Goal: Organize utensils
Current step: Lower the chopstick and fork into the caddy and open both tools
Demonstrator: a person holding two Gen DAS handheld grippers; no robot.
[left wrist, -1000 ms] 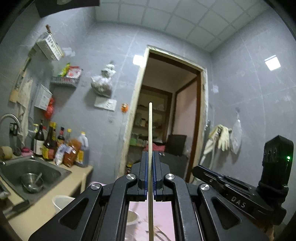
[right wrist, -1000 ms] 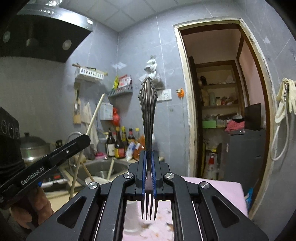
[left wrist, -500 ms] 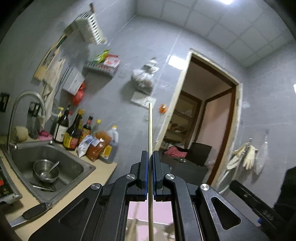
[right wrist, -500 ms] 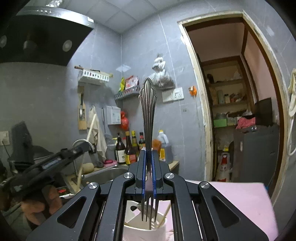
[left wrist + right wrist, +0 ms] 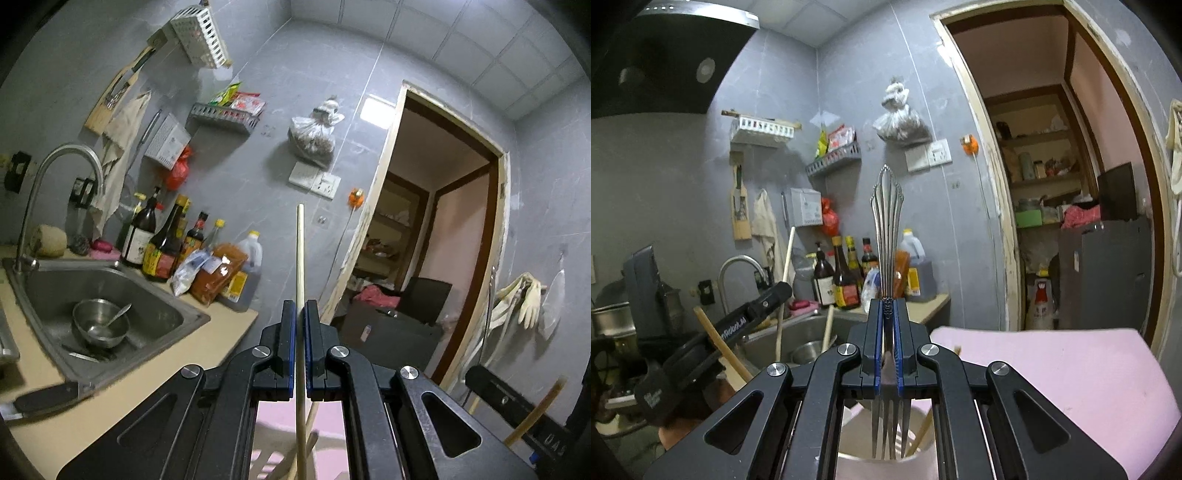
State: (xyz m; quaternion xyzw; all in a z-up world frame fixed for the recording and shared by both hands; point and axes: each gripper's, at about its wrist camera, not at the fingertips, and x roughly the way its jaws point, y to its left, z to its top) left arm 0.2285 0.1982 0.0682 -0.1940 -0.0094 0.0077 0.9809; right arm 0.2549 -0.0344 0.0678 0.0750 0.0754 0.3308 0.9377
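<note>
Fork (image 5: 886,236) — upright between clamped right jaws

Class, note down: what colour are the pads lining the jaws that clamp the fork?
Blue. The pads on the fork show best in the right wrist view.

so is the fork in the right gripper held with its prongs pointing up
No, the fork sits in the right gripper with its handle up and its prongs down over the white cup.
</note>
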